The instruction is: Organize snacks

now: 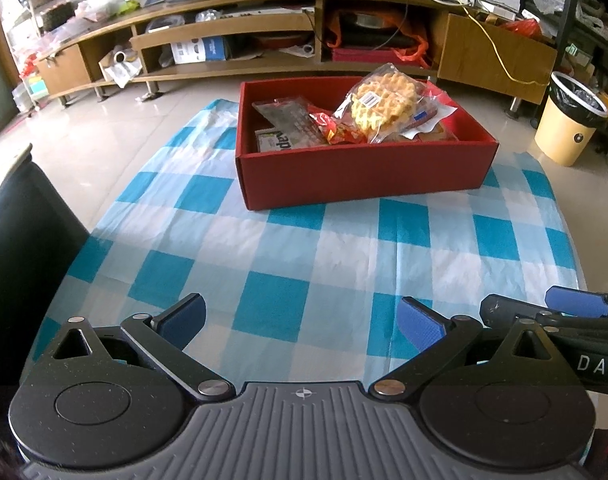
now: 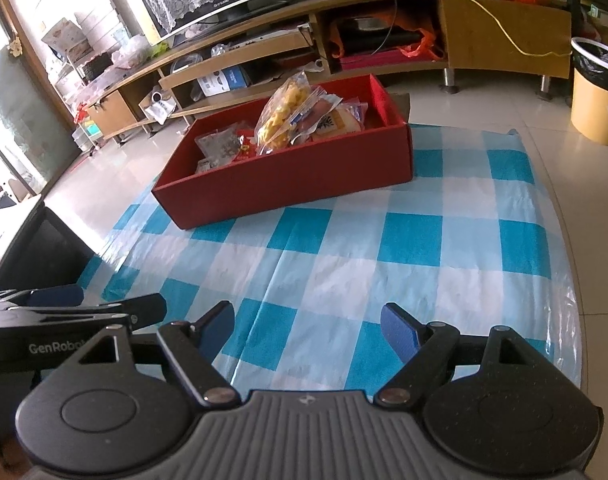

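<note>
A red box (image 1: 364,172) stands at the far side of the blue-and-white checked cloth (image 1: 304,248). It holds several snack packets, with a clear bag of waffles (image 1: 384,106) on top, a red packet (image 1: 336,128) and a grey packet (image 1: 288,116) beside it. The box (image 2: 288,176) and waffle bag (image 2: 284,116) also show in the right wrist view. My left gripper (image 1: 302,322) is open and empty, low over the near cloth. My right gripper (image 2: 308,326) is open and empty beside it; it shows at the left wrist view's right edge (image 1: 544,310).
A long wooden TV stand (image 1: 264,40) with cluttered shelves runs along the back. A yellow waste bin (image 1: 570,120) stands on the floor at the right. A dark object (image 1: 20,240) sits at the cloth's left edge. Tiled floor (image 1: 104,132) surrounds the cloth.
</note>
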Demonstrator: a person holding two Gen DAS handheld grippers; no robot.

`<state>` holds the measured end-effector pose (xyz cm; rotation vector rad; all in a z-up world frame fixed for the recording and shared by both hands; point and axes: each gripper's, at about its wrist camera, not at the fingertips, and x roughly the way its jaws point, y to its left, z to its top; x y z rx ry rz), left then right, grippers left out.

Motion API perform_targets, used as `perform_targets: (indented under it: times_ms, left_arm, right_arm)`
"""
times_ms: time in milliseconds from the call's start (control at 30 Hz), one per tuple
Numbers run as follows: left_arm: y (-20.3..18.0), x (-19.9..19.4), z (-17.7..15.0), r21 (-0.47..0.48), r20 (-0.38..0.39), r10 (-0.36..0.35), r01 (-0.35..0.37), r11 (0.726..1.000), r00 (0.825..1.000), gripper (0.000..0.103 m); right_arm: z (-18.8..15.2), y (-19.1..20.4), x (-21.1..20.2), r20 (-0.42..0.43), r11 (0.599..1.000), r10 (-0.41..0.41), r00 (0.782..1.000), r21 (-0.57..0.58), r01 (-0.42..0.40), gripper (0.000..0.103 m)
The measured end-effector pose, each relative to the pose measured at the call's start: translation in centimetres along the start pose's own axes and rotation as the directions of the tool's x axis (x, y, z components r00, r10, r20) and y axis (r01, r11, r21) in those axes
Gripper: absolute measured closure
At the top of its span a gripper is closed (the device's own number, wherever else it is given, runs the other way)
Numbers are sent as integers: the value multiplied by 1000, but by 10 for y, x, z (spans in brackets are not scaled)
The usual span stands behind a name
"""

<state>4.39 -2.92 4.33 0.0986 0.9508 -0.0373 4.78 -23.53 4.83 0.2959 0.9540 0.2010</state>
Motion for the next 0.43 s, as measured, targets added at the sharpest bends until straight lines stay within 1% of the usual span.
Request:
perform_targets:
  times_ms: [433]
  left_arm:
    - [0,2,-2,5,5,6,-6,1000,1000,0]
  right_arm:
    - [-2,1,2,-7,1000,-3,1000,-5,3,24]
